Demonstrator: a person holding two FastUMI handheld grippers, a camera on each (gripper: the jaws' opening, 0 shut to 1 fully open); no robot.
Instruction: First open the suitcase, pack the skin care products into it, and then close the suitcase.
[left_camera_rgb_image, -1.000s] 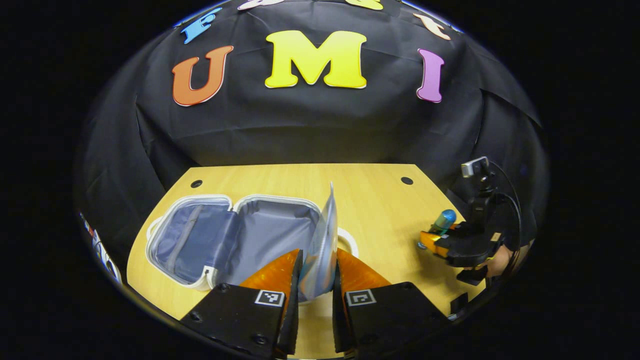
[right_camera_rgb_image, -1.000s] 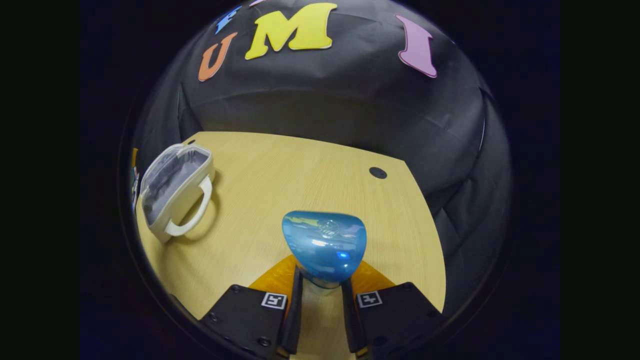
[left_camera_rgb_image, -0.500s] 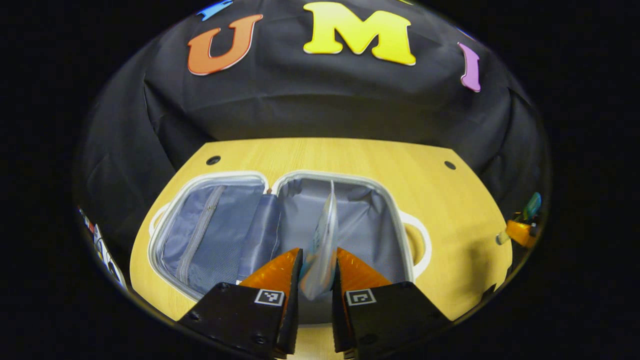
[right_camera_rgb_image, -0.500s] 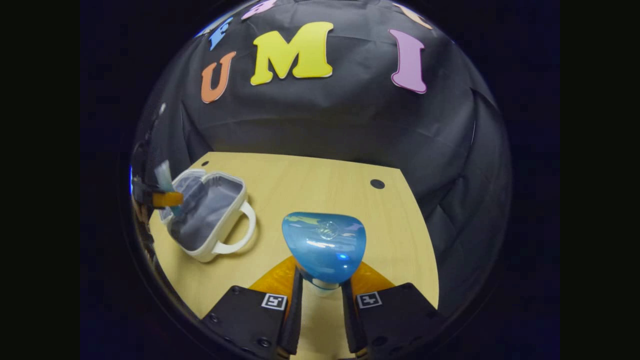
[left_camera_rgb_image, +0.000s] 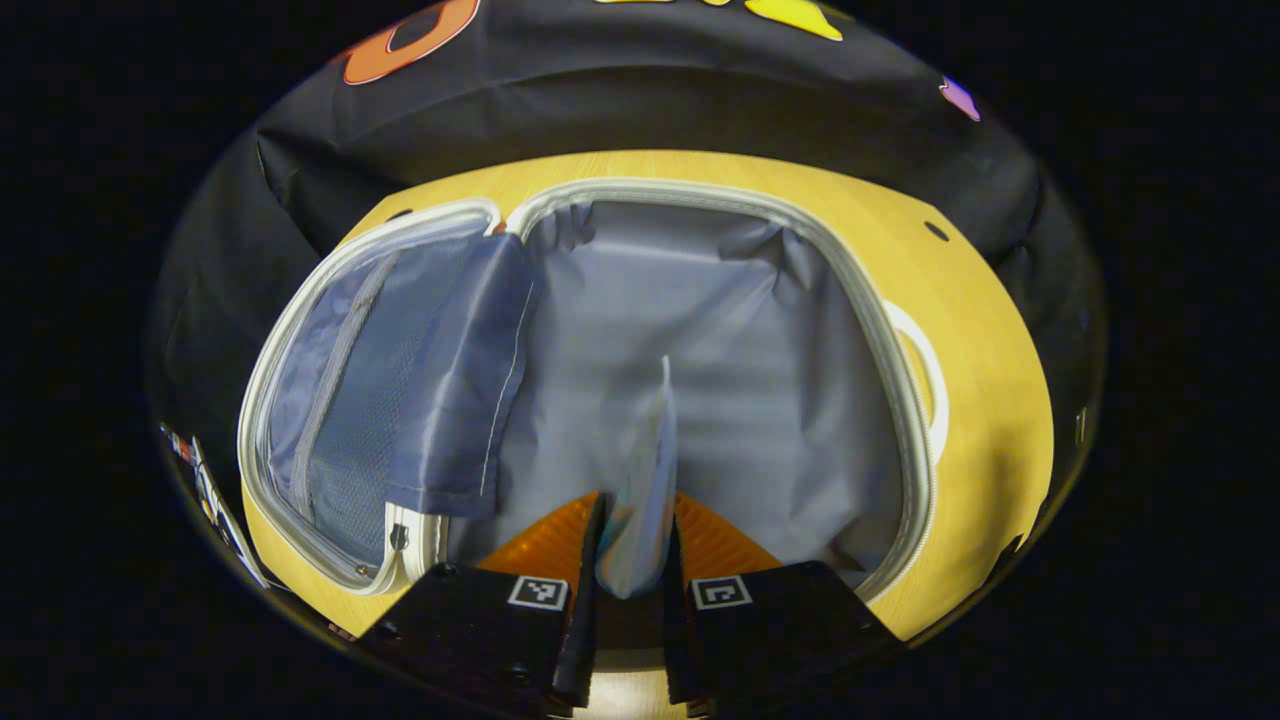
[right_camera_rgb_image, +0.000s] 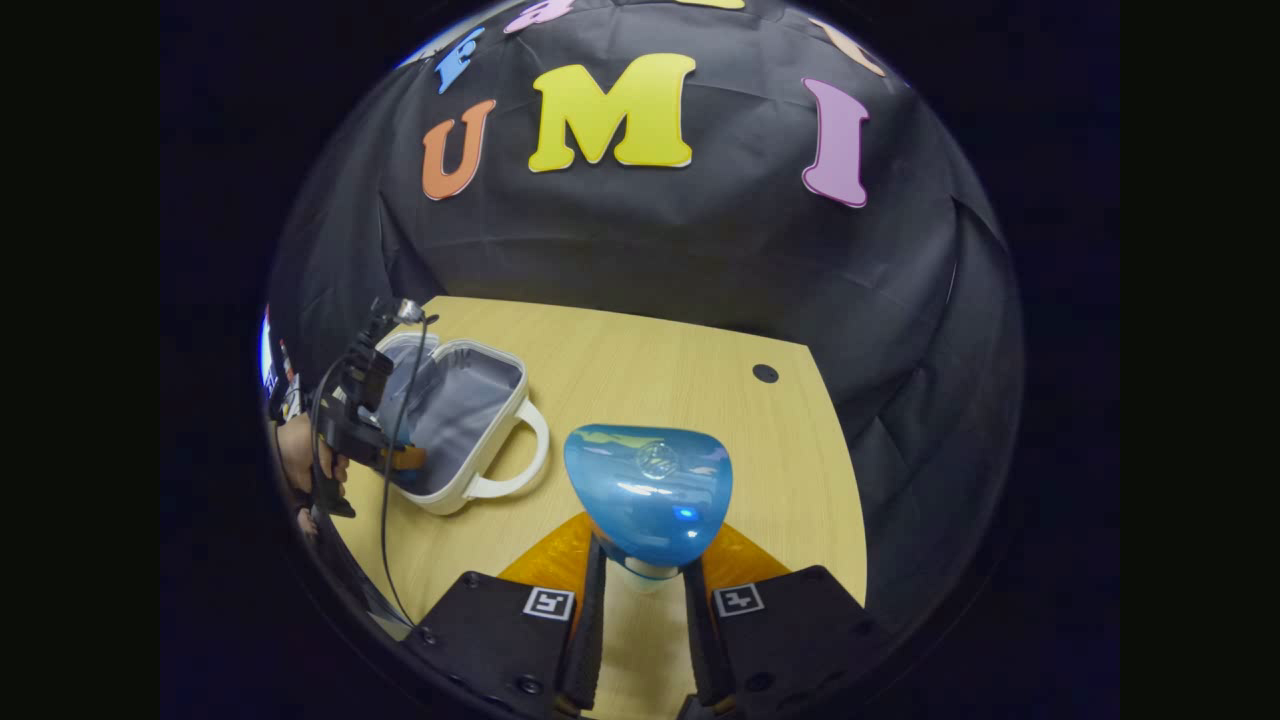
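Now my left gripper (left_camera_rgb_image: 632, 560) clenches a flat sachet (left_camera_rgb_image: 645, 480) over the open suitcase (left_camera_rgb_image: 700, 330), my right gripper (right_camera_rgb_image: 640, 590) grasping a blue bottle (right_camera_rgb_image: 648, 490).

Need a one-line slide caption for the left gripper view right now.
Left tool holds a thin sachet edge-up over the grey-lined right half of the open suitcase on the wooden table.

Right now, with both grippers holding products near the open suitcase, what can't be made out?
- Left gripper view: the sachet is blurred; its lower end sits hidden between the fingers.
- Right gripper view: the blue bottle hides the table behind it.
- Right gripper view: the left gripper is too small to read its grip over the suitcase.
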